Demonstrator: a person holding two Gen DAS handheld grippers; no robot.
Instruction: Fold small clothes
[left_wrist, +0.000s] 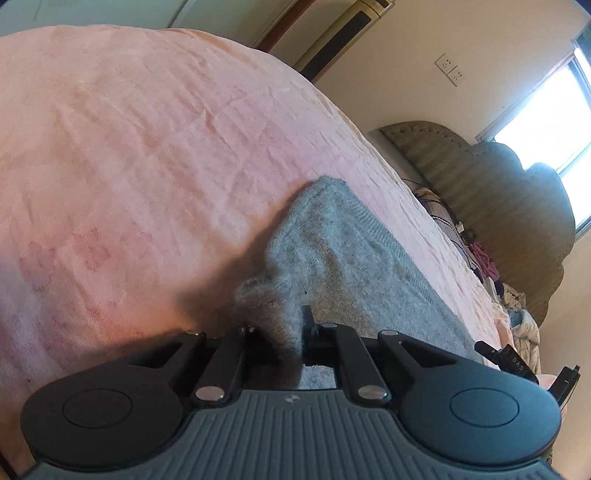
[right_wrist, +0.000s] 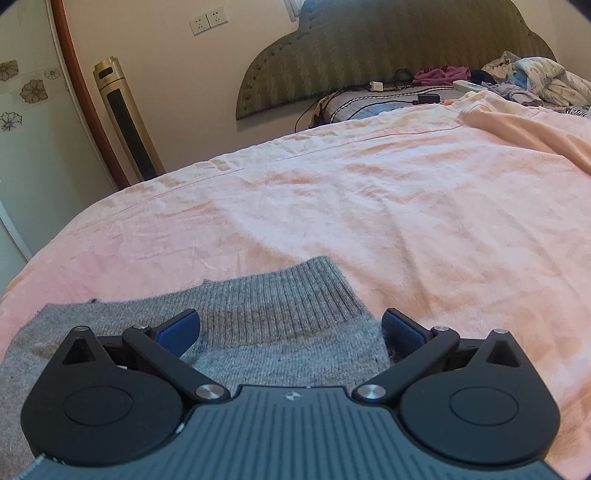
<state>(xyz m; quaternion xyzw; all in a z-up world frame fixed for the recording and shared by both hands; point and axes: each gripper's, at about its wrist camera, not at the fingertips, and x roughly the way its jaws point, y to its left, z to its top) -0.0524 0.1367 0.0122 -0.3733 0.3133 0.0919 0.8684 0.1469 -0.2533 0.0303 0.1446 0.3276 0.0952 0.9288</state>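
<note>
Left gripper jaws pinched on grey knit garment — right gripper jaws wide.

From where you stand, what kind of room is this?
Most likely a lived-in bedroom. A bed under a pink blanket fills the view, with a scalloped padded headboard against the wall and rumpled clothes piled near it. A gold tower appliance, perhaps a heater or air conditioner, stands in the corner.
</note>
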